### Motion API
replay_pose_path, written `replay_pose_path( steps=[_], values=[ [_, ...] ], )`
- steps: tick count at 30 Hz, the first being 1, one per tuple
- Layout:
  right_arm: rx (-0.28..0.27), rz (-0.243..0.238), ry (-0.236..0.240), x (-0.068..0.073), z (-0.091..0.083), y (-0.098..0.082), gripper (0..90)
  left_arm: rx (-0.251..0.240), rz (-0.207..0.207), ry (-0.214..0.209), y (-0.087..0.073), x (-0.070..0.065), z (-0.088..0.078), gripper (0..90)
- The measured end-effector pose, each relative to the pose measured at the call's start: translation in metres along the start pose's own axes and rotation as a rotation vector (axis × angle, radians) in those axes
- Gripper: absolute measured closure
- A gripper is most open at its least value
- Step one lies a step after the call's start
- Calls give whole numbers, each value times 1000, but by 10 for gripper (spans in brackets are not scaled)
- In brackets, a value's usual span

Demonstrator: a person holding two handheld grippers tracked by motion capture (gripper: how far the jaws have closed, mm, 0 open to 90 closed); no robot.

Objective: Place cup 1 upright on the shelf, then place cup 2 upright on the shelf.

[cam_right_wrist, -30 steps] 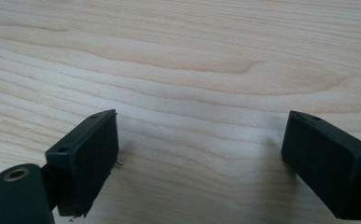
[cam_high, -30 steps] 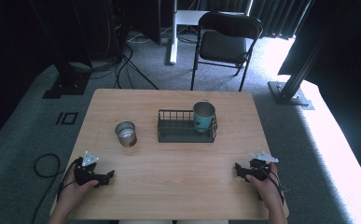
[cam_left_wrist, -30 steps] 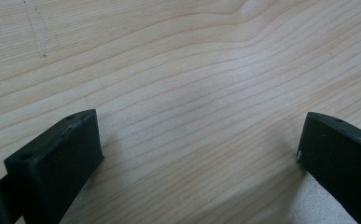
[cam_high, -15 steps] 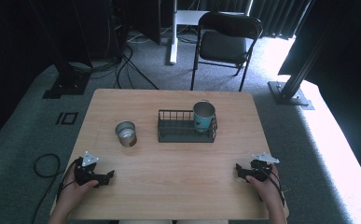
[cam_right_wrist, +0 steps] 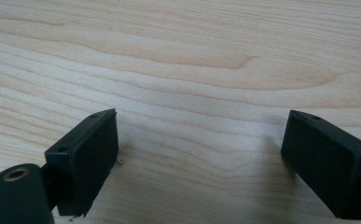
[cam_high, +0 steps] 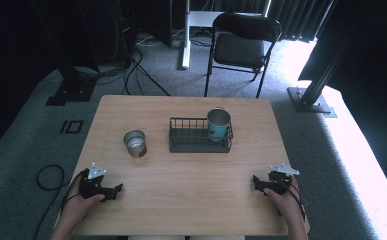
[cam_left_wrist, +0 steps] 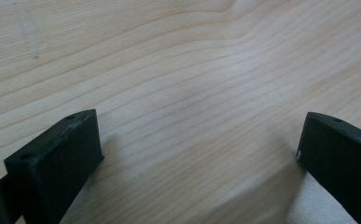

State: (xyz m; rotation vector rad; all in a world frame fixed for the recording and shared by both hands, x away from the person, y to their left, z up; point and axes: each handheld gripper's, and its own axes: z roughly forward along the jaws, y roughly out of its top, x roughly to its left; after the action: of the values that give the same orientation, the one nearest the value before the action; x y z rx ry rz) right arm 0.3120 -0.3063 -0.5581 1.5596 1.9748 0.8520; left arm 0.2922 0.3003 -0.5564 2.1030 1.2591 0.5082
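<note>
Left gripper (cam_left_wrist: 199,154): jaws cut off by the frame's bottom edge.
Forearms: cut off at the bottom edge.
Teal cup (cam_high: 218,125): label too small to read.

2 grippers (cam_high: 117,190) (cam_high: 255,181), 1 steel cup (cam_high: 135,143), 1 teal cup (cam_high: 218,125), 1 wire basket (cam_high: 181,125), 1 chair (cam_high: 241,47), approx.

Steel cup (cam_high: 135,143) (upright) left of rack (cam_high: 199,142)
</note>
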Motion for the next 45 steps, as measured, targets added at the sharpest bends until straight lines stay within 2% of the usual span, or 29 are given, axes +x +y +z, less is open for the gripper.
replay_pose_path(
  steps=[4, 8, 9, 11, 14, 15, 16, 17, 20, 25, 30, 33, 35, 40, 45],
  values=[
    [0, 1, 0, 0, 0, 0, 106, -1, 13, -10, 0, -3, 0, 4],
    [0, 1, 0, 0, 0, 0, 106, 6, -8, -37, 1, -5, -2, 4],
    [0, 0, 0, 0, 0, 0, 106, -4, -25, -60, 2, -6, -3, 4],
    [0, 1, 0, 0, 0, 0, 106, -11, -30, -65, 4, -7, -3, 4],
    [0, 0, 0, 0, 0, 0, 106, -33, -18, -56, 7, -8, -4, 4],
    [0, 0, 0, 0, 0, 0, 106, -73, -10, -53, 11, -9, -5, 4],
    [0, 0, 0, 0, 0, 0, 106, -73, -10, -53, 11, -9, -5, 4],
    [0, 0, 0, 0, 0, 0, 106, -102, -16, -52, 14, -9, -5, 4],
    [0, 1, 0, 0, 0, 0, 106, -121, -9, -37, 17, -10, -4, 4],
    [-1, 0, 0, 0, 0, 0, 107, -161, -13, -54, 27, -11, 0, 4],
    [0, -3, 2, 0, 0, 0, 106, -176, -23, -57, 32, -10, 3, 4],
    [0, -3, 2, 0, 0, 0, 106, -186, -14, -80, 34, -9, 7, 4],
    [0, -3, 2, 0, 0, 0, 106, -185, -9, -76, 36, -7, 10, 4],
    [0, -3, 2, 0, 0, 0, 106, -203, -29, -80, 40, -6, 15, 4],
    [0, -3, 2, 0, 0, 0, 106, -210, -36, -61, 47, -7, 18, 4]
  ],
)
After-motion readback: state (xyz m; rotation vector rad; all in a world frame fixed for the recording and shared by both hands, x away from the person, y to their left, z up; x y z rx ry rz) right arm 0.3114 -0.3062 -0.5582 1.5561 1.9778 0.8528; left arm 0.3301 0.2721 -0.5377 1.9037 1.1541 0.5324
